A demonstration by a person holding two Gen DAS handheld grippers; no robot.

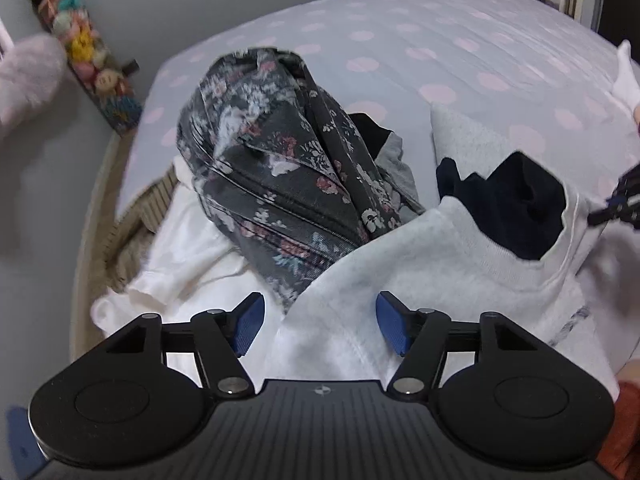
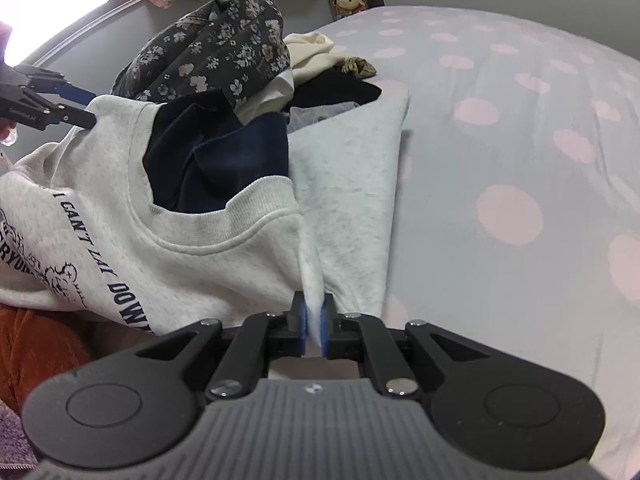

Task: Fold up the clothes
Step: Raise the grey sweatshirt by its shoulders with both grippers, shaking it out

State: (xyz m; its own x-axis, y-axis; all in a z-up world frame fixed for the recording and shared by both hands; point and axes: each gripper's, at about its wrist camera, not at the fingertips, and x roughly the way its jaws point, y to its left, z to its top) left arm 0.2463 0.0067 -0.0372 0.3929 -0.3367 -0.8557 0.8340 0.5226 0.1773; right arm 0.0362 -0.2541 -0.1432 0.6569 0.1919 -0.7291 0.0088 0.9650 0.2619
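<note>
Right wrist view takes in the bed [image 2: 520,128] first, its grey cover dotted with pink and mostly bare on the far side, which looks like the room kept for laying a garment flat. Next in size is the heap of unfolded clothes [image 2: 224,52], topped by a dark flowered piece and pushed toward the wall. The white sweatshirt [image 2: 200,248], printed with dark lettering, hangs partly off that heap and partly onto the cover, its neck hole showing navy cloth underneath. The right gripper [image 2: 314,322] is clamped tight on a pinch of the sweatshirt's shoulder seam, likely to lift it free and stretch it. The left gripper [image 1: 320,322] has its blue pads spread wide with the opposite shoulder's cloth lying between them, not pinched, so my guess is it is about to take hold there.
</note>
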